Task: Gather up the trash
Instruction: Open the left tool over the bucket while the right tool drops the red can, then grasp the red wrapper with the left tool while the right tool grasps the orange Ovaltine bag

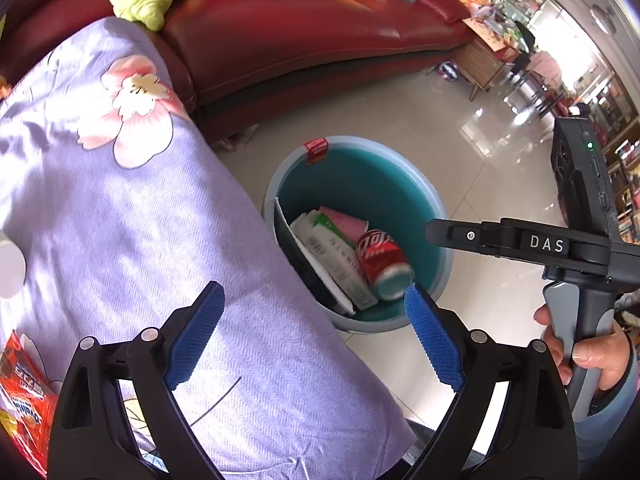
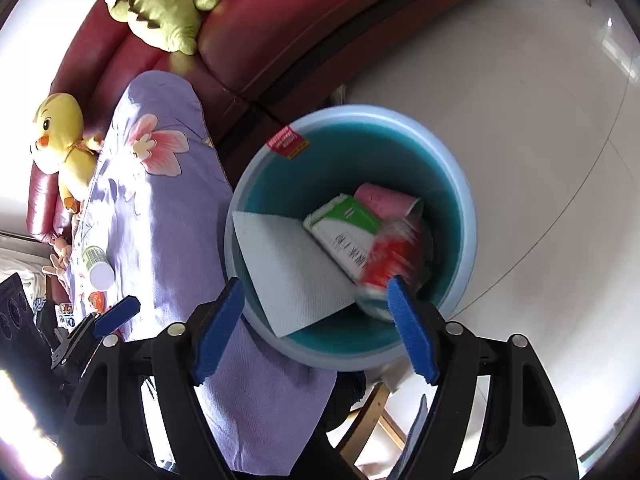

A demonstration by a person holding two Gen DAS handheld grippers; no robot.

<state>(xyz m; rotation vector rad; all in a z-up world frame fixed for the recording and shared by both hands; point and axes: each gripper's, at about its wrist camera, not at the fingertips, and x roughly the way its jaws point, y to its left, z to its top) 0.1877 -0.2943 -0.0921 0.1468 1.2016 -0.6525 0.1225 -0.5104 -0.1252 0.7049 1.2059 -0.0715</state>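
Your left gripper (image 1: 314, 336) is wide open with nothing in it, hanging over the edge of the purple floral cloth (image 1: 120, 208) that covers the surface. Your right gripper (image 2: 314, 332) is also spread wide and empty, sitting right above the near rim of the bin (image 2: 468, 216).

The bin stands on the tiled floor (image 2: 540, 128), touching the cloth's edge, with the red sofa (image 1: 300, 28) behind it. In the bin: a red can (image 1: 384, 264) lying on its side (blurred in the right wrist view), a green-and-white carton (image 2: 344, 232) beside it, a pink cup (image 2: 384, 200) behind them, and a white paper sheet (image 2: 292, 272) leaning against the wall nearest the cloth. A red sticker (image 2: 286, 142) sits on the far rim.

Trash on the cloth: a red snack wrapper (image 1: 24, 396) at the near left corner, and a white-capped bottle (image 2: 98, 266) lying on its side, both well apart from the bin.

A green plush (image 2: 164, 8) lies on the sofa, and a yellow duck plush (image 2: 64, 140) beside the cloth.
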